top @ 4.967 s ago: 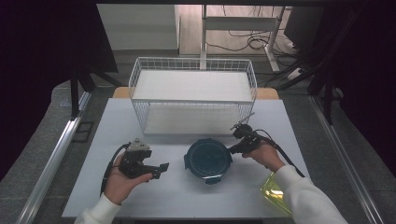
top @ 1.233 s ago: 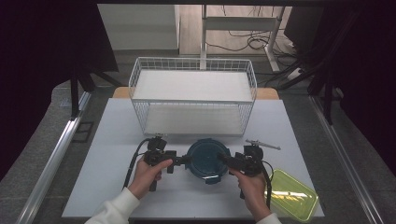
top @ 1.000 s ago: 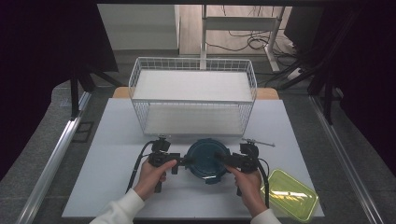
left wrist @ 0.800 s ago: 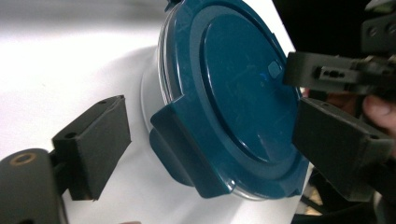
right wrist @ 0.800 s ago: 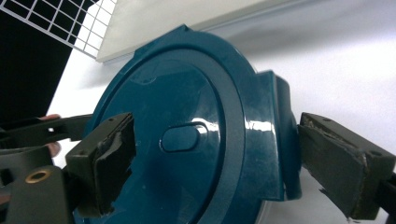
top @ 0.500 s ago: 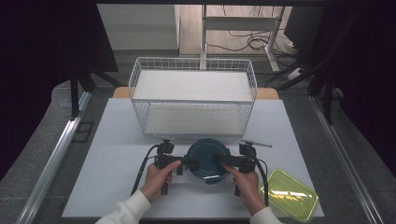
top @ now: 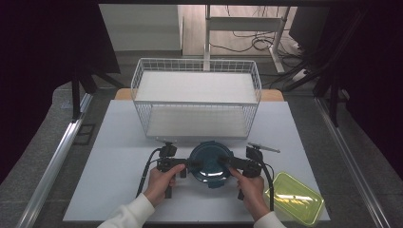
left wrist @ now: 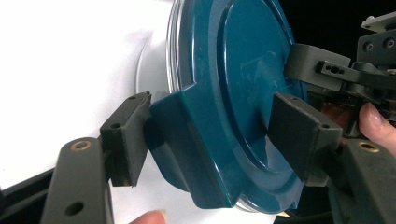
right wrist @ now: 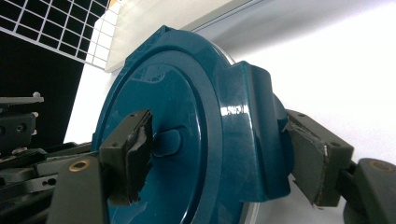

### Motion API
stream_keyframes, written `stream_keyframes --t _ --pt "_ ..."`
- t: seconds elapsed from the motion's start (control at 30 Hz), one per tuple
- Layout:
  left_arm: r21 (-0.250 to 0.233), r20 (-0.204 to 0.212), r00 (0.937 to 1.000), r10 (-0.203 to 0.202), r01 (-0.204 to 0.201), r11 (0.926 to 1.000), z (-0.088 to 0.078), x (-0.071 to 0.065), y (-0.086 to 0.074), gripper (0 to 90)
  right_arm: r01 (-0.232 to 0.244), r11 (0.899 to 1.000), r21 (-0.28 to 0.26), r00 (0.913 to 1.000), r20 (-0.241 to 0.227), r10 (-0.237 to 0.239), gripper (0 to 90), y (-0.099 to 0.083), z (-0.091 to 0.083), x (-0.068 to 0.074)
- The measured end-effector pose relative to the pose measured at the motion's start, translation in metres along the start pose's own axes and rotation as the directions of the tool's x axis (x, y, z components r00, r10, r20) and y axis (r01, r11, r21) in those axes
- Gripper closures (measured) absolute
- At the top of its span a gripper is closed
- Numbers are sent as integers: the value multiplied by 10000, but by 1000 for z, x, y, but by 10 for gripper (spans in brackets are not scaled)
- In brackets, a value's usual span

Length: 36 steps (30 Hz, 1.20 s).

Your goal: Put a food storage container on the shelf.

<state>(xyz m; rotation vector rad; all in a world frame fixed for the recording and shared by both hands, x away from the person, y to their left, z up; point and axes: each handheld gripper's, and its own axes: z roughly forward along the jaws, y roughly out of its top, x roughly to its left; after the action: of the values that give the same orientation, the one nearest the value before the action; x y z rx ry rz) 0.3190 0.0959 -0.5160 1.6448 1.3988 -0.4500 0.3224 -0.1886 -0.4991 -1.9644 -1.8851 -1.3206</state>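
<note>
The left gripper (top: 189, 163) and the right gripper (top: 224, 162) face each other across a round clear container with a dark teal plastic lid (top: 210, 163), which lies between them on the white table (top: 119, 156), near the person and just in front of the white wire basket (top: 197, 102). Each gripper is about half open, its jaws straddling one side clip of the lid: one pad on the lid's top, one at the clip's outer face. The left pads look slightly apart from the plastic; a firm grip I cannot confirm. A yellow-green lidded box (top: 294, 197) lies beside the right hand (top: 249, 186).
</note>
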Motion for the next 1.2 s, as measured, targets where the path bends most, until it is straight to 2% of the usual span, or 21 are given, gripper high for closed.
stream_keyframes --t 0.13,0.2,0.33,0.5,0.67,0.83,1.0,1.2 --pt "-30 -109 9999 51 -51 10000 -3 -2 0 324 -40 10000 0 10000 -8 40 282 -2 -1 2" --pt "-179 -164 9998 67 -70 9998 -6 -3 1 333 -190 9998 -2 9998 -62 190 282 -3 -2 4" --pt "-406 -167 9997 173 -180 9990 -11 -7 3 343 -169 9997 -153 9997 -198 166 282 -3 -5 8" --pt "-570 -128 9995 280 -287 9980 -18 -13 4 344 127 9988 -465 9997 -216 -137 282 -3 -9 15" --pt "-862 -182 9978 633 -646 9942 -29 -19 4 347 277 9975 -643 9988 -382 -302 282 -2 -15 25" --pt "-977 -19 9982 598 -597 9934 -37 -22 5 349 686 9943 -811 9971 -279 -710 282 0 -20 37" --pt "-1193 -196 9958 899 -916 9886 -48 -33 12 348 751 9917 -1043 9958 -449 -801 282 5 -24 45" --pt "-1370 -249 9942 1044 -1069 9848 -59 -39 21 347 928 9866 -1344 9936 -514 -1005 282 12 -28 60"
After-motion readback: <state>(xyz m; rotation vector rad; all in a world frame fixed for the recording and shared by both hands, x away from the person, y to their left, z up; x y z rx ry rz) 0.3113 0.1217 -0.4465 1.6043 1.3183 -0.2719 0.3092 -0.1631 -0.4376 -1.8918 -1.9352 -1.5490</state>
